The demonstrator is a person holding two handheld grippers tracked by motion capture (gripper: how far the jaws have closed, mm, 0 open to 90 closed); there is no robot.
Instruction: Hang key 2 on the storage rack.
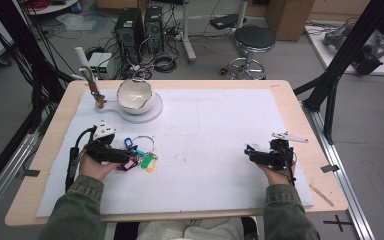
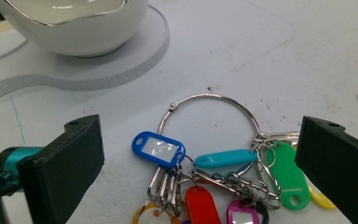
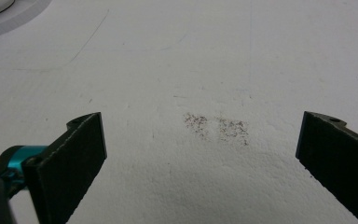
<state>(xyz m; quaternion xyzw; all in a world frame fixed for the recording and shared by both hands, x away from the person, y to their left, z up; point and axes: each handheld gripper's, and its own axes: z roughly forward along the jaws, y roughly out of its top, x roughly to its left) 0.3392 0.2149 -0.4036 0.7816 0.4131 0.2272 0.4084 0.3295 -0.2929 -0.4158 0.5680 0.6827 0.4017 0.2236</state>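
From the high view, the desk point(image 1: 55, 165) carries a white mat, and a bunch of keys point(image 1: 141, 156) with coloured tags on a metal ring lies on it, well in front of the white bowl point(image 1: 135, 95). The bowl sits on a round white base point(image 1: 152, 112) near the far left of the mat. The left tool point(image 1: 117, 156) rests on the mat with its tip right at the bunch of keys, on the bunch's left. The right tool point(image 1: 250, 151) lies far to the right of the keys, well apart from them, over bare mat.

In the left gripper view, the left tool point(image 2: 200, 158) stands with its jaws spread wide, one on each side of the bunch of keys point(image 2: 214, 163). Neither jaw touches the ring, though the right jaw stands just beside the green tag point(image 2: 286, 175). A blue tag point(image 2: 158, 148) lies nearer the left jaw. The bowl point(image 2: 74, 28) sits beyond the ring, on its base point(image 2: 121, 70).

In the right gripper view, the right tool point(image 3: 200, 154) is spread wide with nothing between its jaws, over a patch of brownish specks point(image 3: 216, 126) on the mat.
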